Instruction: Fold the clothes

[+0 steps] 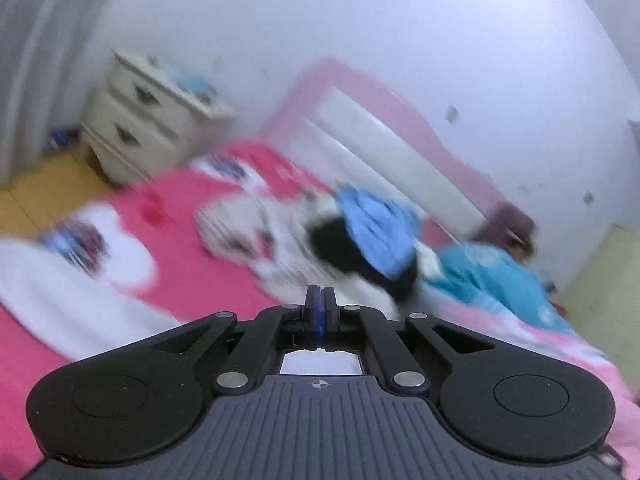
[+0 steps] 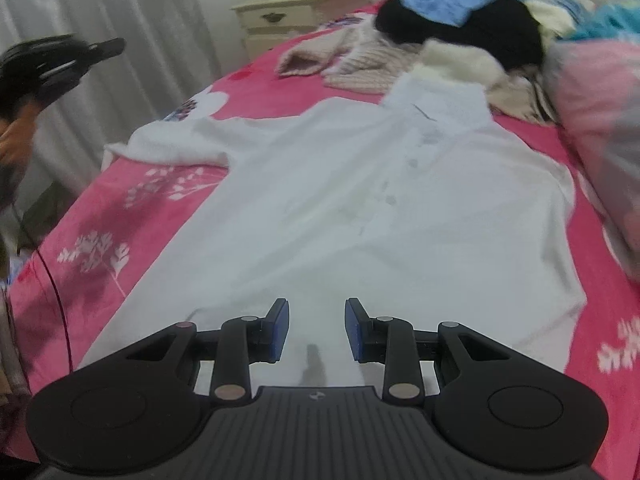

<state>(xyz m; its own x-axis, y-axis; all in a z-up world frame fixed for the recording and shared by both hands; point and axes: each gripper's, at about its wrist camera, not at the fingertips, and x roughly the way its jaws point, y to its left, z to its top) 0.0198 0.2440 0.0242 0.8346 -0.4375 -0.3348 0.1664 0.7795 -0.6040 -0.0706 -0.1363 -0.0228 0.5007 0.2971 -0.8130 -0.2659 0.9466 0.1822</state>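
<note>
A white polo shirt (image 2: 340,208) lies spread flat, buttons up, on the pink bed cover (image 2: 140,216), with one sleeve bunched at the left. My right gripper (image 2: 316,328) hovers over the shirt's lower hem, open, with a small ridge of cloth under the gap and the blue pads not touching it. My left gripper (image 1: 319,292) is shut with nothing between its pads. It is raised off the bed and faces the clothes pile (image 1: 360,240) in a blurred view. A corner of the white shirt (image 1: 52,300) shows at lower left. In the right wrist view the left gripper (image 2: 108,46) is up at the far left, held by a hand.
A pile of clothes (image 2: 460,20), blue, black and cream, lies near the head of the bed. A pink quilt (image 2: 592,100) lies at the right. A cream nightstand (image 2: 288,16) stands beside the bed by a grey curtain (image 2: 100,20). The pink and white headboard (image 1: 400,140) is against the wall.
</note>
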